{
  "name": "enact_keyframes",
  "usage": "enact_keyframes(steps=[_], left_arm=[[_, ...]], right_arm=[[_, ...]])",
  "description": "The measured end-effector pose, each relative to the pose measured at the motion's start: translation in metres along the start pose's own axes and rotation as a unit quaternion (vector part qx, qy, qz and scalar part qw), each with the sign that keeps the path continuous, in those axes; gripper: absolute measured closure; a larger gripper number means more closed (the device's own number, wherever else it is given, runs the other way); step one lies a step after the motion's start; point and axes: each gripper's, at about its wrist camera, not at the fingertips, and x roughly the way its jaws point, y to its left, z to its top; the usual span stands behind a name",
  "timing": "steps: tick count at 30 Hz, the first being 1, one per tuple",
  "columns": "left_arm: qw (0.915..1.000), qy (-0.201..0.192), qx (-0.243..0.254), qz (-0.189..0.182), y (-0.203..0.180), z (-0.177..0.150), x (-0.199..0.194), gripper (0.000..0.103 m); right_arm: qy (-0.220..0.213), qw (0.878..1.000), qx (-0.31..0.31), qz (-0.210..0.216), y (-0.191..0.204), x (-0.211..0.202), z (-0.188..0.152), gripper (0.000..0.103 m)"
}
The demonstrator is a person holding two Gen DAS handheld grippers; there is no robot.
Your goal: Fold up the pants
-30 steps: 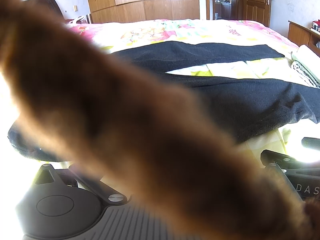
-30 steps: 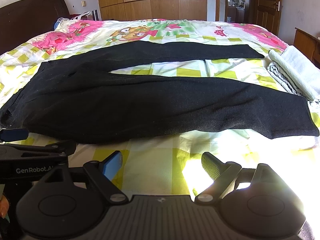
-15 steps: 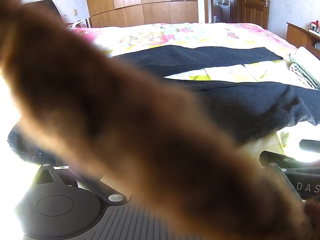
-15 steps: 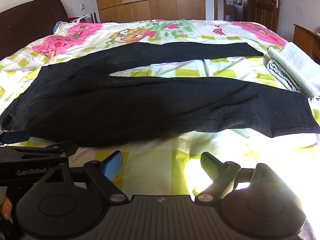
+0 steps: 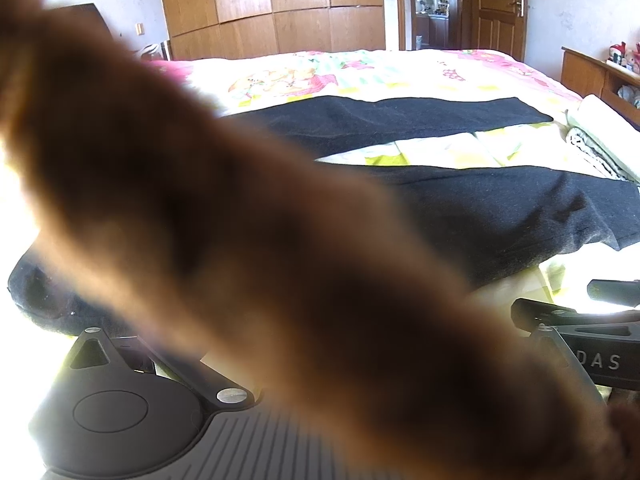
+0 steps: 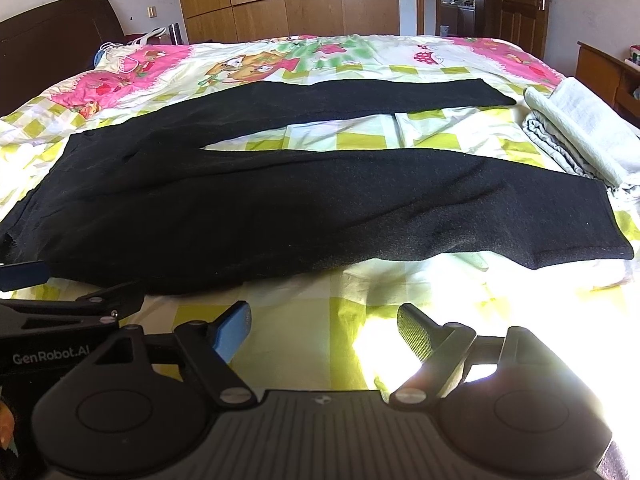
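A: So, starting at the left, what shows?

B: In the left wrist view a blurred brown shape (image 5: 248,248) lies across most of the lens, too out of focus to name. The left gripper (image 6: 24,280) is mostly hidden behind it there. From the right wrist view only one blue-padded finger and part of its black frame show at the left edge, so I cannot tell whether its jaws stand apart or together.

A: And the pants?

B: The black pants (image 6: 280,208) lie flat on the bedspread (image 6: 400,60), waist towards the left, both legs running to the right and splayed apart, with a wedge of checked cover between them. The near leg's hem lies close to the bed's near right corner.

A: The right gripper?

B: The right gripper (image 6: 324,328) is spread wide over bare bedspread just short of the near leg. Its jaws have just been closing a little, with nothing between them.

A: Further right?

B: A folded pale blanket (image 6: 580,132) lies at the right edge, next to the leg ends.
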Motion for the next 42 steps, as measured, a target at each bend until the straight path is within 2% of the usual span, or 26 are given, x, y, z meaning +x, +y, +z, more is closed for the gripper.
enact_keyframes(steps=[9,17,23,31,36,42], left_arm=[[1.0000,-0.003,0.003,0.000,-0.001,0.002,-0.002,0.000],[0.9999,-0.012,0.004,-0.012,-0.001,0.004,-0.008,0.000],[0.9986,-0.032,-0.013,-0.039,0.002,0.011,-0.017,0.000],[0.9967,-0.053,-0.031,-0.053,0.011,0.028,-0.024,0.000],[0.9979,-0.041,-0.022,-0.045,0.008,0.033,-0.010,0.000],[0.9979,-0.025,0.009,-0.060,-0.016,0.044,0.006,0.000]], right_arm=[[-0.002,1.000,0.002,-0.001,0.001,-0.002,0.001,0.012],[-0.019,0.999,-0.014,-0.025,0.005,-0.017,0.005,0.014],[-0.028,0.998,-0.018,-0.050,0.009,-0.037,0.018,0.016],[-0.022,0.999,-0.008,-0.041,0.012,-0.039,0.039,0.018],[0.000,1.000,0.016,-0.021,-0.001,-0.022,0.041,0.019],[0.017,0.998,0.061,-0.022,-0.035,-0.009,0.042,0.020]])
